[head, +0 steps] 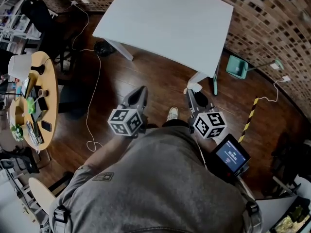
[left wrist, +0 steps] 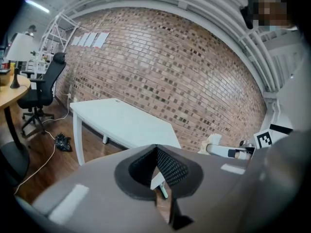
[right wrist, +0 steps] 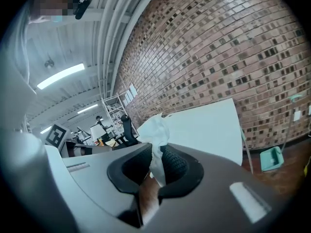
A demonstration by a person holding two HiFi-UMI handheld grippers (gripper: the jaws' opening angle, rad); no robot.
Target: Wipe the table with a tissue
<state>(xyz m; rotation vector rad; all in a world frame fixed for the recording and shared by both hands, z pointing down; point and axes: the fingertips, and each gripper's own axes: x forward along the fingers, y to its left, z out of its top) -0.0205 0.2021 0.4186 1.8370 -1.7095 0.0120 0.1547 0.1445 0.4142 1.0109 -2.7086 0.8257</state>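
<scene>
The white table stands ahead of me on the wooden floor, with nothing on its top. My right gripper is shut on a crumpled white tissue, held in the air short of the table's near corner. In the right gripper view the tissue sticks up from between the jaws of the right gripper, with the table behind it. My left gripper hangs beside it, shut and holding nothing. The left gripper view shows the left gripper, the table and the tissue at the right.
A round wooden table with clutter stands at the left, a black office chair behind it. A white cable runs over the floor. A teal dustpan and yellow-black tape lie to the right. A brick wall stands behind the table.
</scene>
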